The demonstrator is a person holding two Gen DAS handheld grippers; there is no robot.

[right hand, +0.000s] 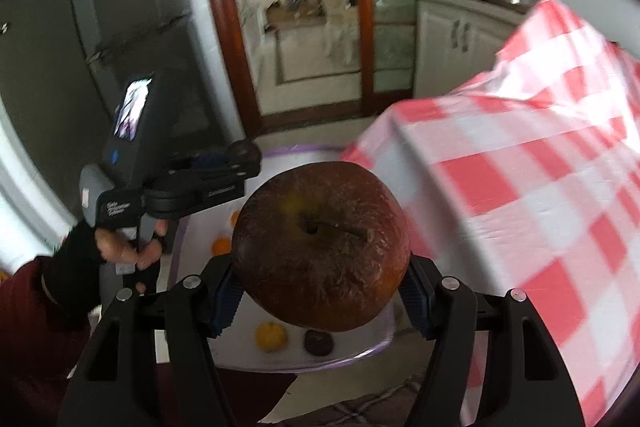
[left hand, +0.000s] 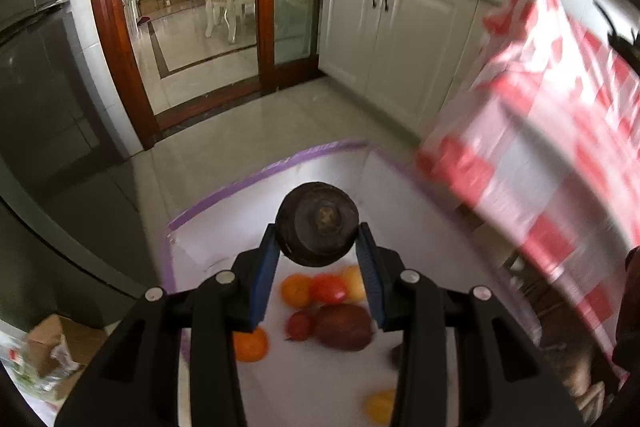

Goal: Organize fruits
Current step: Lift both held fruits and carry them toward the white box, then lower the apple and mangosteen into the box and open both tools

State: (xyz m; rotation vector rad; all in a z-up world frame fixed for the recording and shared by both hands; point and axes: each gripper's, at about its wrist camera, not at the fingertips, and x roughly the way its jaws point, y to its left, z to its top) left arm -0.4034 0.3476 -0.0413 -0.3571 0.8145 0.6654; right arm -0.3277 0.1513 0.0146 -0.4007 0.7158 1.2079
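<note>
Left gripper (left hand: 318, 259) clamping dark round fruit (left hand: 318, 223), above white mat (left hand: 320, 379)

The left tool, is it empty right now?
No, the left tool is squeezing a round dark fruit between its blue fingers, up above the white mat.

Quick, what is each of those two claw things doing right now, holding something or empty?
Left gripper: closed on a small dark round fruit.
Right gripper: closed on a large brown apple.
</note>
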